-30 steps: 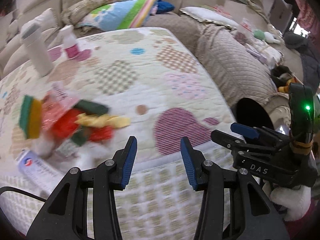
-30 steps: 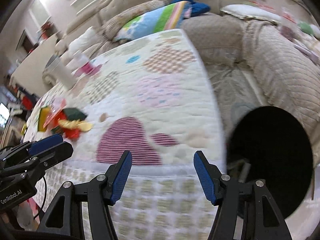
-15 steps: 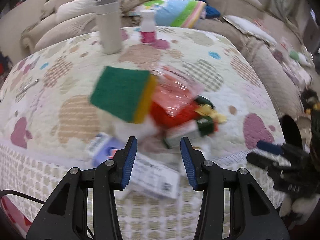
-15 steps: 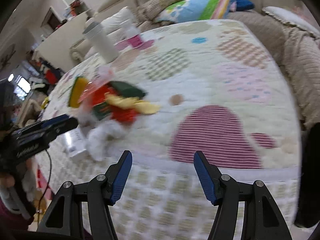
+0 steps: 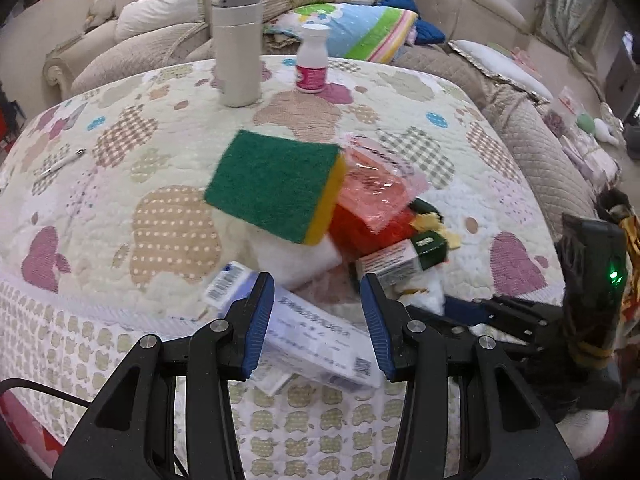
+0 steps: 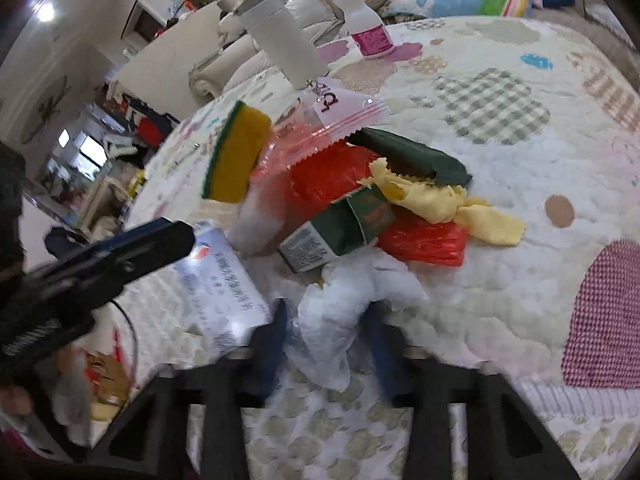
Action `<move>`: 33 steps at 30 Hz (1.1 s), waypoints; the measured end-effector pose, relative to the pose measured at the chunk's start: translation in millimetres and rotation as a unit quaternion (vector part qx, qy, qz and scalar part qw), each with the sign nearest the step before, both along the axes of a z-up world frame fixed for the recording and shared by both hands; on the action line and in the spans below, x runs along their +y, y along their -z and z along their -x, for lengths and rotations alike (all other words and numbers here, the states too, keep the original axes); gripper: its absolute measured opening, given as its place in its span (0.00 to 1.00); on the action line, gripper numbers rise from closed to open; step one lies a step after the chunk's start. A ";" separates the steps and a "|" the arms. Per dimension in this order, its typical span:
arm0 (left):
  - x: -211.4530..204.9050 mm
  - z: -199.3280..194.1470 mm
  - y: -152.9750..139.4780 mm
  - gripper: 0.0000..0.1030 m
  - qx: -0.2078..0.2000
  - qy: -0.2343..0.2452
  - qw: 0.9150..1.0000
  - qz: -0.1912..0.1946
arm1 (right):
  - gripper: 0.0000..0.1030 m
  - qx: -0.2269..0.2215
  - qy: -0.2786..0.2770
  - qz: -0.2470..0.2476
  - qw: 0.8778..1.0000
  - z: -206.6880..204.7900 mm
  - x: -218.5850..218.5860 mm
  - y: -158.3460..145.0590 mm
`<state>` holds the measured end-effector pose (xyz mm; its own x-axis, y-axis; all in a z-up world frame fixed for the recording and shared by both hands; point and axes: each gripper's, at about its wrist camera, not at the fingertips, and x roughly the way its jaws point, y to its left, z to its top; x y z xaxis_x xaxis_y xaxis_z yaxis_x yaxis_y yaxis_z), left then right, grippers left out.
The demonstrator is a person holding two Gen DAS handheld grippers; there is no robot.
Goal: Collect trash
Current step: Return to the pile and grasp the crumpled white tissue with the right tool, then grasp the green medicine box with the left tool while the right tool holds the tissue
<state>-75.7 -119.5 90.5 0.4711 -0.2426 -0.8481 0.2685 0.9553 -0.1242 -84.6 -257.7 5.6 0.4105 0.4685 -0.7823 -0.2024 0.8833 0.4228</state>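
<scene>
A trash pile lies near the front edge of the quilt-covered table point(image 5: 120, 152): a green and yellow sponge point(image 5: 276, 184), a pink clear bag point(image 5: 376, 184), red wrappers point(image 6: 420, 240), a small green carton point(image 6: 340, 228), a yellow wrapper point(image 6: 440, 200) and a flat white and blue box point(image 5: 316, 332). My left gripper point(image 5: 318, 320) hovers open just above that box. My right gripper point(image 6: 328, 340) is closing, blurred, with a crumpled white tissue point(image 6: 340, 312) filling the gap and its pads against the tissue's sides. The left wrist view shows the right gripper point(image 5: 472, 312) at the pile's right edge.
A grey flask point(image 5: 238, 44) and a white bottle with a pink label point(image 5: 313, 60) stand at the table's back. A pen point(image 5: 60, 164) lies at the left. A sofa with cushions point(image 5: 360, 28) wraps around behind and to the right.
Both grippers swung left from the table's right end and the black bin to the trash pile. The right jaws have narrowed around the tissue. The left jaws keep the same gap.
</scene>
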 end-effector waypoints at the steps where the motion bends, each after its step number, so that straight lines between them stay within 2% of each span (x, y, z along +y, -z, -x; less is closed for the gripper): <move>1: -4.2 0.4 0.3 0.42 0.000 0.008 1.000 0.001 | 0.26 -0.003 0.004 0.002 1.000 2.1 -6.1 -2.5; 6: -33.2 0.3 9.5 0.42 0.012 0.048 0.999 -0.009 | 0.25 -0.027 0.059 0.040 0.997 21.1 -65.6 -21.8; 8: -44.0 -0.1 14.4 0.42 0.014 0.060 0.998 -0.019 | 0.25 -0.022 0.084 0.059 0.994 30.4 -93.1 -24.0; 11: -65.1 -0.3 23.0 0.42 0.011 0.093 0.994 -0.050 | 0.25 -0.011 0.110 0.055 0.992 43.2 -125.7 -23.0; 17: -96.3 -5.1 42.2 0.42 0.000 0.164 0.980 -0.114 | 0.25 0.003 0.115 0.053 0.992 61.8 -141.3 -16.4; 22: -109.2 -7.3 56.8 0.42 -0.025 0.209 0.962 -0.176 | 0.25 0.008 0.111 0.046 0.993 61.6 -142.0 -9.1; 25: -109.7 -11.9 61.8 0.42 -0.024 0.230 0.956 -0.180 | 0.26 0.012 0.106 0.053 0.993 58.7 -140.3 -8.6; 27: -108.8 -17.1 67.1 0.49 -0.014 0.231 0.956 -0.182 | 0.30 0.015 0.106 0.055 0.993 55.6 -139.8 -6.9; 31: -103.4 -29.9 65.3 0.48 0.020 0.203 0.969 -0.140 | 0.31 0.006 0.108 0.063 0.992 50.7 -137.6 -6.2; 33: -102.2 -29.3 61.3 0.32 0.041 0.199 0.973 -0.107 | 0.31 0.001 0.107 0.069 0.992 49.9 -136.0 -6.4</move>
<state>-46.4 -221.7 29.2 0.3037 -0.2054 -0.9304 0.6203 0.7838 0.0294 -134.6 -393.7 12.1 0.4871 0.2583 -0.8343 -0.0023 0.9556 0.2945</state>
